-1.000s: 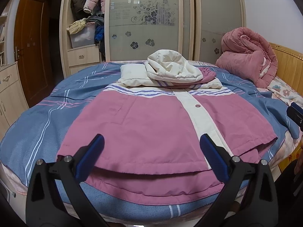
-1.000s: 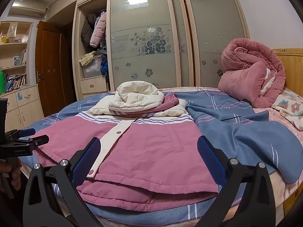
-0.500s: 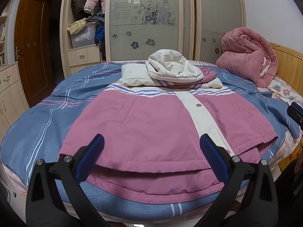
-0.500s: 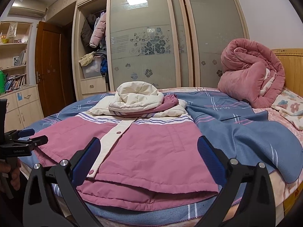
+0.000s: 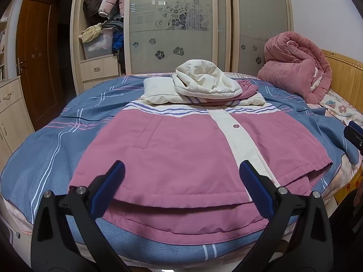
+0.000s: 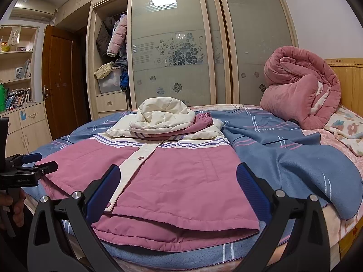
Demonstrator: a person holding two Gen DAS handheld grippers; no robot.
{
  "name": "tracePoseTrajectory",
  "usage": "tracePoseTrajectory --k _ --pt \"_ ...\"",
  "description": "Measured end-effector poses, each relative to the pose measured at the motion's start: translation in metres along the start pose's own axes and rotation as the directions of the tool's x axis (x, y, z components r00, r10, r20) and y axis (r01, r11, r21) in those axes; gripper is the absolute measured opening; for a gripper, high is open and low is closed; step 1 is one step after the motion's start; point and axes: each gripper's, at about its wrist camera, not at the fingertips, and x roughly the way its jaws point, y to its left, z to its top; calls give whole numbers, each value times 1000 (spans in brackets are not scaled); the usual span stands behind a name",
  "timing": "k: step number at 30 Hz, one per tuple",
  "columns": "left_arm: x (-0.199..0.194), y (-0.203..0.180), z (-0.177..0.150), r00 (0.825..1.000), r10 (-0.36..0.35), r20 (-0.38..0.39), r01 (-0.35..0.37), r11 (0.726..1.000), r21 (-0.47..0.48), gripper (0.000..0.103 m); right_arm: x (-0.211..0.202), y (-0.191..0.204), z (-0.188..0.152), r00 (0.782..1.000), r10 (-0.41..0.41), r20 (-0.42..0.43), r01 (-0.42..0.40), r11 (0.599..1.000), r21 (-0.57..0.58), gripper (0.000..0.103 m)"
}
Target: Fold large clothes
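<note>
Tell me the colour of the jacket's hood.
The hood is cream white, folded down onto the pink jacket. It shows best in the right wrist view.

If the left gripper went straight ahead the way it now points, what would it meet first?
Most likely the pink jacket: the left gripper, jaws open, points across its near hem on the bed. Depth is unclear, so it might pass just above the fabric.

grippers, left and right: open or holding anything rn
left gripper: open, holding nothing, over the jacket hem.
right gripper: open, holding nothing, over the same hem.
</note>
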Motion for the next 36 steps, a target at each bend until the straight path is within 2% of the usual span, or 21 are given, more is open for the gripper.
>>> tracePoseTrajectory --k 10,15,18,20,22,24,27,29,33,36 --pt "0 0 0 1000 -1 2 1 1000 2 101 -1 7 -3 1000 -2 -4 2 999 -45 102" --pt "-7 1 -1 1000 3 23 -4 998 57 101 -3 22 -11 1000 0 -12 -2 984 -179 102" --pt "-13 -3 -5 998 26 52 -34 989 144 101 -5 37 -22 1000 -12 -20 6 951 -309 102" --pt "-18 -6 -10 995 58 82 -75 971 228 101 -5 47 -33 999 -27 -30 13 915 -402 102" --pt "-24 -8 -17 994 54 99 -81 951 297 101 -3 56 -45 998 -56 -41 29 868 -496 102" --pt "-29 -10 -24 993 42 112 -80 927 366 101 0 60 -56 996 -77 -50 36 830 -557 102" --pt "-33 -14 -41 991 32 129 -93 859 503 101 4 66 -72 992 -108 -61 45 770 -637 102" --pt "-31 -18 -57 991 52 127 -118 791 601 101 7 68 -80 991 -118 -67 43 739 -673 102" --pt "-22 -21 -81 989 95 111 -145 694 705 101 13 71 -93 989 -135 -65 46 685 -727 102" --pt "-9 -20 -99 984 138 115 -175 600 781 101 19 73 -101 987 -143 -74 39 661 -750 102"
